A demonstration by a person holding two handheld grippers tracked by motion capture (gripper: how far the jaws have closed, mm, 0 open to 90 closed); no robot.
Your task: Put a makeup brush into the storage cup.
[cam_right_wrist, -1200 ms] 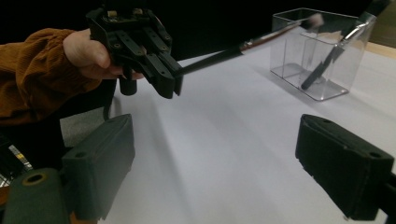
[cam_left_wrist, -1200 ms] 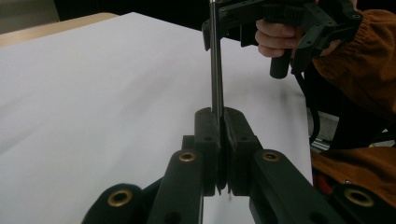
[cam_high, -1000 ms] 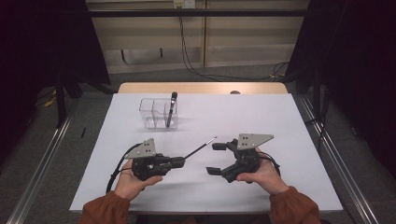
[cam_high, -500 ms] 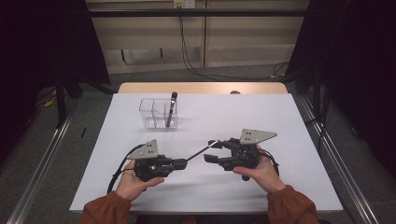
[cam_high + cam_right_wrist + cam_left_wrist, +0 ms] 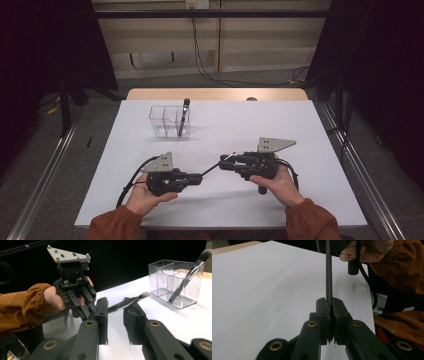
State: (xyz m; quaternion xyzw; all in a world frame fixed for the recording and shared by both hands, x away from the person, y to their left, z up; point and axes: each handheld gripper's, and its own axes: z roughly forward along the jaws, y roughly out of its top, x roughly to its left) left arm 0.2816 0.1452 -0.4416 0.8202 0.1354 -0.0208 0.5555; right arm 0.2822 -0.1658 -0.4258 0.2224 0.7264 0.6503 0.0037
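the left hand-held gripper (image 5: pixel 199 177), nearest the person, has its jaws clamped tight on the handle of a slim makeup brush (image 5: pixel 216 166), held above the white tabletop (image 5: pixel 300 120). the brush runs across to the right hand-held gripper (image 5: pixel 222 163), whose jaws have just been closing around its bristle end without yet pressing it. farther back stands a clear organizer (image 5: pixel 162 120) holding a second brush (image 5: pixel 183 116).

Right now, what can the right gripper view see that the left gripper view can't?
Right gripper view's extras: the clear box, a big brush standing in it, and the fluffy tip of the thin brush. Left gripper view's extras: a close look at the left claw shut on the thin brush's handle. Shared: the thin brush, the white table and an orange sleeve.
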